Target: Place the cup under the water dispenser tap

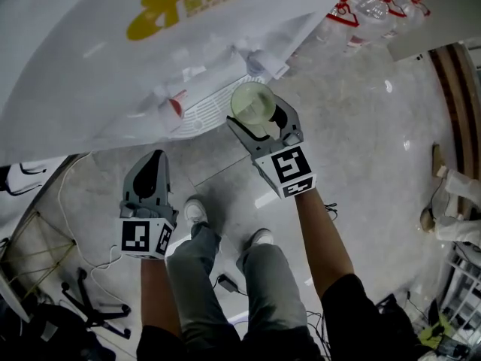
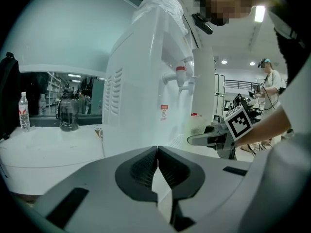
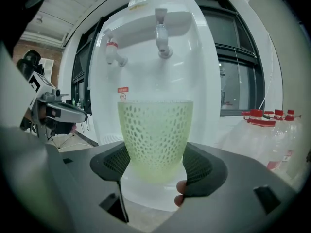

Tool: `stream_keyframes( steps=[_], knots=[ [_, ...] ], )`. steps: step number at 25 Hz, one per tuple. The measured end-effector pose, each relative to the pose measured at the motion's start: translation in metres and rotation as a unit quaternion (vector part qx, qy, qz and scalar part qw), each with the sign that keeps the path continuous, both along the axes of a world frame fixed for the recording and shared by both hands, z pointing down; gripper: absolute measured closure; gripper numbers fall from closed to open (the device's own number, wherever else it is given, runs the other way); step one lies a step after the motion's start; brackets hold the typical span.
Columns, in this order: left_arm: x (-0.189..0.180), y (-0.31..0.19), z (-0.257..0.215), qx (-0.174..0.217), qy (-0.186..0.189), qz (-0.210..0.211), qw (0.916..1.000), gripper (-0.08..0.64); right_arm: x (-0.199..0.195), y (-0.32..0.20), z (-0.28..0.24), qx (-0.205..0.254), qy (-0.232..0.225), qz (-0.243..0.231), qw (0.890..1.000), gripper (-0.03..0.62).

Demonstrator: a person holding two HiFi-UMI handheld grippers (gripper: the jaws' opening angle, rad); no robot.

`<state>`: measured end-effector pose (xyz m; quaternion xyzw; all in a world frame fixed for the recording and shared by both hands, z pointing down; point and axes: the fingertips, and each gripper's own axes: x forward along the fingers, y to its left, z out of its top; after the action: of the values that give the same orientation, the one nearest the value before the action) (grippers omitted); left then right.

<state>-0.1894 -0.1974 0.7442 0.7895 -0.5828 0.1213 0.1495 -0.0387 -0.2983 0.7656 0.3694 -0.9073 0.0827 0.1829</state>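
Observation:
A pale green cup (image 3: 154, 135) with a honeycomb pattern stands upright between the pads of my right gripper (image 3: 155, 165), which is shut on its lower half. In the head view the cup (image 1: 252, 102) hangs just in front of the white water dispenser (image 1: 113, 59), over the edge of its ribbed drip tray (image 1: 201, 115). The red tap (image 3: 112, 51) and the white tap (image 3: 161, 35) are above and behind the cup. My left gripper (image 1: 150, 162) is lower and to the left, away from the dispenser. Its jaws (image 2: 157, 165) are shut with nothing between them.
Several water bottles with red caps (image 1: 376, 2) lie on the floor right of the dispenser. In the left gripper view a counter holds a bottle (image 2: 24, 111) and a dark jar (image 2: 68, 113). Cables (image 1: 83, 254) trail on the floor near my feet.

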Motion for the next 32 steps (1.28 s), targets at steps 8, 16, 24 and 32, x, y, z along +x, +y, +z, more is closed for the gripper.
stream_keyframes(
  steps=[8, 16, 24, 32],
  knots=[
    [-0.006, 0.0, 0.007, 0.003, 0.004, -0.005, 1.0, 0.541, -0.009, -0.012, -0.001, 0.003, -0.005, -0.006, 1.0, 0.245],
    [0.001, -0.003, 0.007, 0.003, -0.003, 0.016, 0.9999, 0.541, -0.01, -0.011, -0.002, 0.006, -0.004, -0.008, 1.0, 0.244],
    [0.007, 0.0, 0.008, -0.014, -0.008, 0.028, 0.9995, 0.541, -0.011, -0.008, -0.01, 0.01, -0.019, -0.018, 1.0, 0.192],
    [0.004, 0.014, 0.007, -0.007, -0.003, 0.017, 0.9998, 0.543, 0.003, 0.008, -0.002, -0.003, -0.022, 0.003, 1.0, 0.167]
  ],
)
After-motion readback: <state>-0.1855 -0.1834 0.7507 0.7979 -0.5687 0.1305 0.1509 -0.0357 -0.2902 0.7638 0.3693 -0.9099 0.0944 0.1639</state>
